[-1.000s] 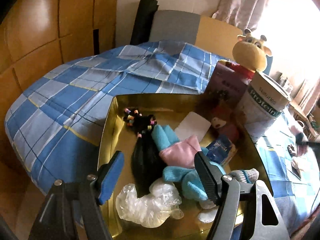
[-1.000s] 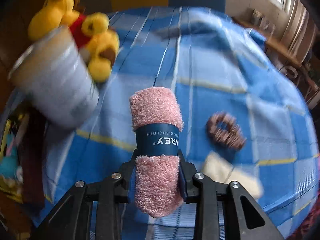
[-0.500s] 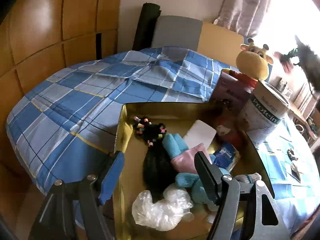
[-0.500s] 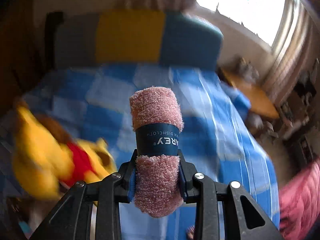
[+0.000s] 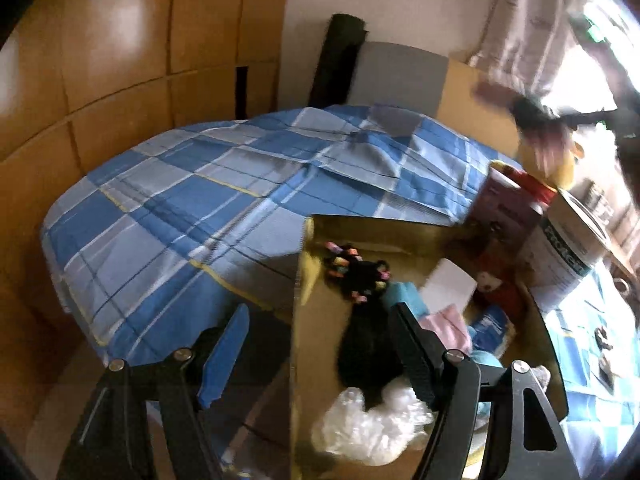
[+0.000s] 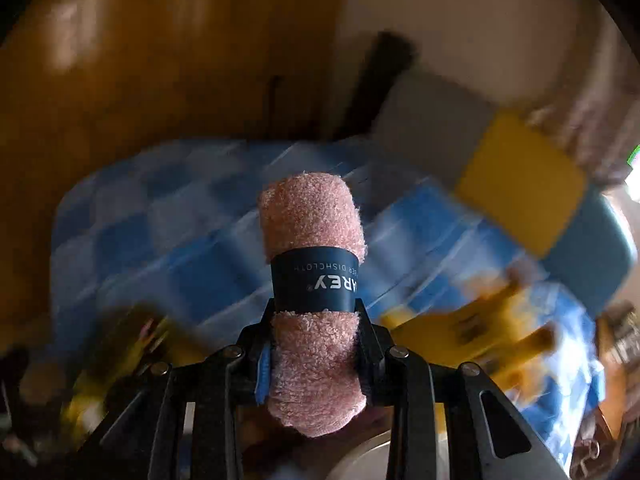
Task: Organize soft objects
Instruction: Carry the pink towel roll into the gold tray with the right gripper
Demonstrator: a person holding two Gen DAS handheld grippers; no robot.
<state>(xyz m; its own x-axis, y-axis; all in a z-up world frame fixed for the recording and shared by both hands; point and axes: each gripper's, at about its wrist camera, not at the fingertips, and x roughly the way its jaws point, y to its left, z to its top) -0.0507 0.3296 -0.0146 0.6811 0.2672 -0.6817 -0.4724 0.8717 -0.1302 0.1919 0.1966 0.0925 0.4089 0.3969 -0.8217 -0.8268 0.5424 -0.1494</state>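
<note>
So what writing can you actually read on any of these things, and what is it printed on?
"AREY" and "DISHCLOTH": dark band round the pink rolled dishcloth, seen upside down, letters before them hidden.
"Prote", cut off: white canister.
Print on the small blue packet: too blurred to read.

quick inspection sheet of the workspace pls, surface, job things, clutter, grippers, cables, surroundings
surface: blue plaid cloth spread over the table.
job's things: pink rolled dishcloth with a dark band, in the right gripper; gold box holds a black hair bundle, teal and pink soft things and a clear plastic bag.
clutter: protein tin, maroon carton and a yellow plush toy beside the box.
grippers: left gripper jaws open, holding nothing, over the box's near corner; right gripper jaws shut on the dishcloth.
cables: nothing seen.
surroundings: wood panel wall, curtain, bright window.
</note>
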